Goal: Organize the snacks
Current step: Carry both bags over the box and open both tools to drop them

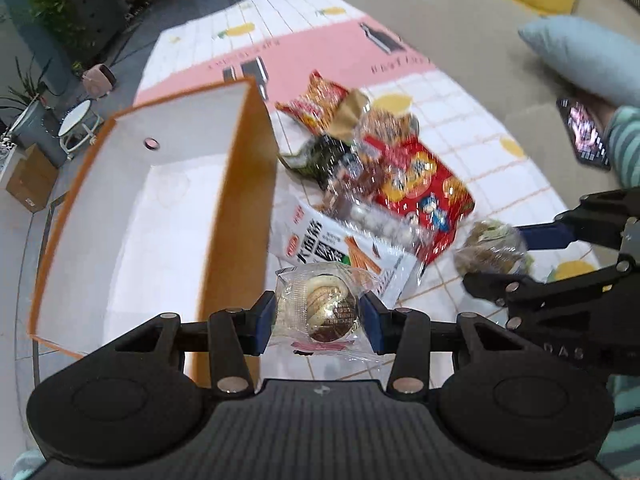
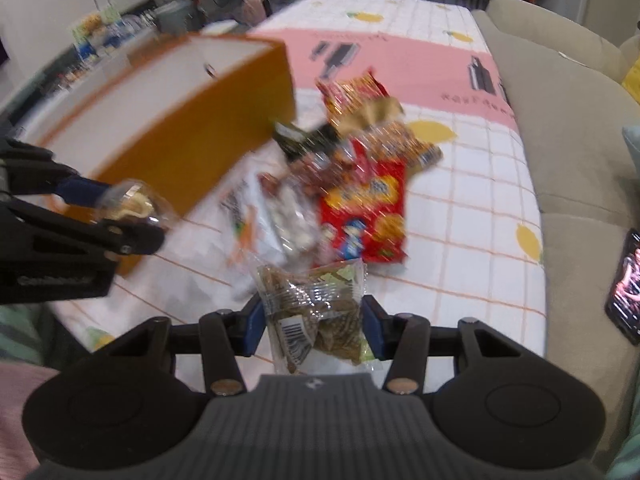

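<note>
My left gripper (image 1: 318, 320) is shut on a clear-wrapped round pastry (image 1: 324, 306), held above the table just right of the orange box's near wall. The orange box (image 1: 236, 216) with a white inside stands open at the left and looks empty. My right gripper (image 2: 312, 326) is shut on a clear packet of brown crisps (image 2: 316, 312); it shows at the right of the left wrist view (image 1: 490, 258). A pile of snacks lies beside the box: a red biscuit bag (image 1: 428, 196), a white stick-snack pack (image 1: 340, 248), a red-orange packet (image 1: 316, 104) and a dark green packet (image 1: 320, 156).
The table has a white, pink and lemon-print cloth (image 2: 472, 216). A beige sofa (image 2: 560, 128) runs along its right side, with a phone (image 2: 624, 284) lying on it and a light blue cushion (image 1: 580, 52). Plants and stools stand on the floor at the far left.
</note>
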